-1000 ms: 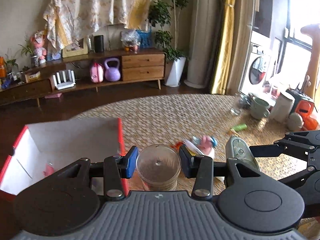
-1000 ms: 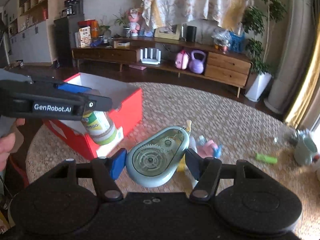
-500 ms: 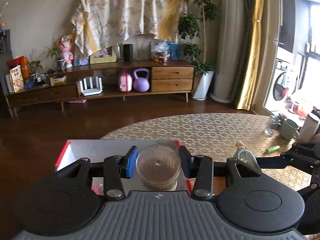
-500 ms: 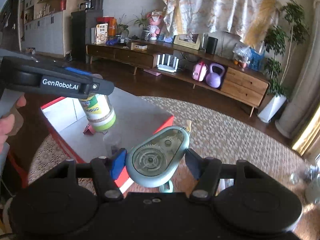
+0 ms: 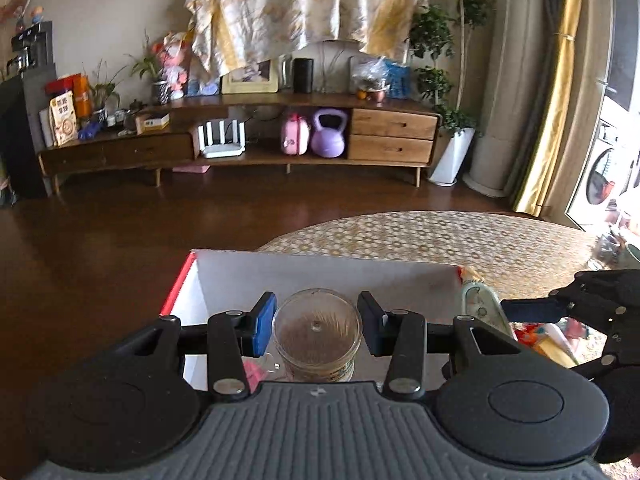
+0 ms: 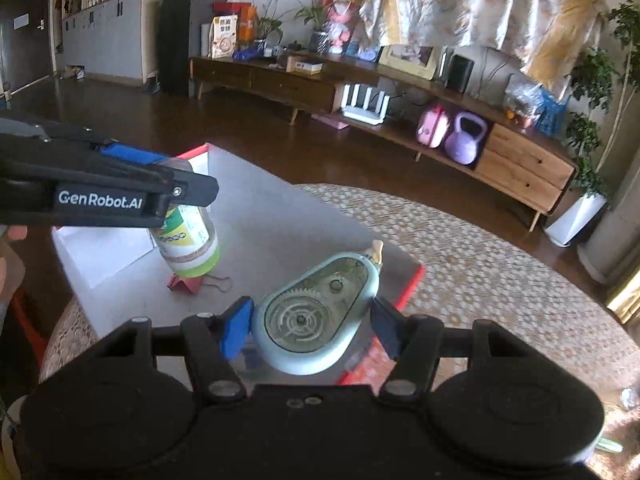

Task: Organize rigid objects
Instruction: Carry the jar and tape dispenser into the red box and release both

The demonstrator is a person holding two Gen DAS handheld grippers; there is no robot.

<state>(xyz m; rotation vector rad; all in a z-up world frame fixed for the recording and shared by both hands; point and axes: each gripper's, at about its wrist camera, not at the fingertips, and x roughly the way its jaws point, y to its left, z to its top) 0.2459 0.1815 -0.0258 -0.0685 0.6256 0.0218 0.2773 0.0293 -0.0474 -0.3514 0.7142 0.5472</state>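
Holding two things at once, I have both grippers above the red box [image 6: 404, 292] with its white inside. My left gripper [image 5: 317, 322] is clamped on a clear toothpick jar [image 5: 317, 334] with a green and white label; the blue pads press its sides, and it hangs over the box floor, not yet set down. My right gripper [image 6: 310, 322] is closed on a pale blue correction tape dispenser [image 6: 316, 312], which sits tilted between the pads, above the near right corner of the box.

Below the jar, on the box floor, I see a small red binder clip [image 6: 186, 283] already lying inside. In the left wrist view something pink also shows beside the jar, but I cannot tell what it is.

Further out, on the round woven rug [image 5: 420, 236], a few colourful small things [image 5: 552, 336] are partly visible behind the right gripper [image 5: 532, 310]; I cannot identify them clearly.

I judge the task as partly done: one item is in the box, two are ready for release, and some objects on the rug remain to collect. Beyond, there is only the wooden sideboard [image 5: 240, 148].
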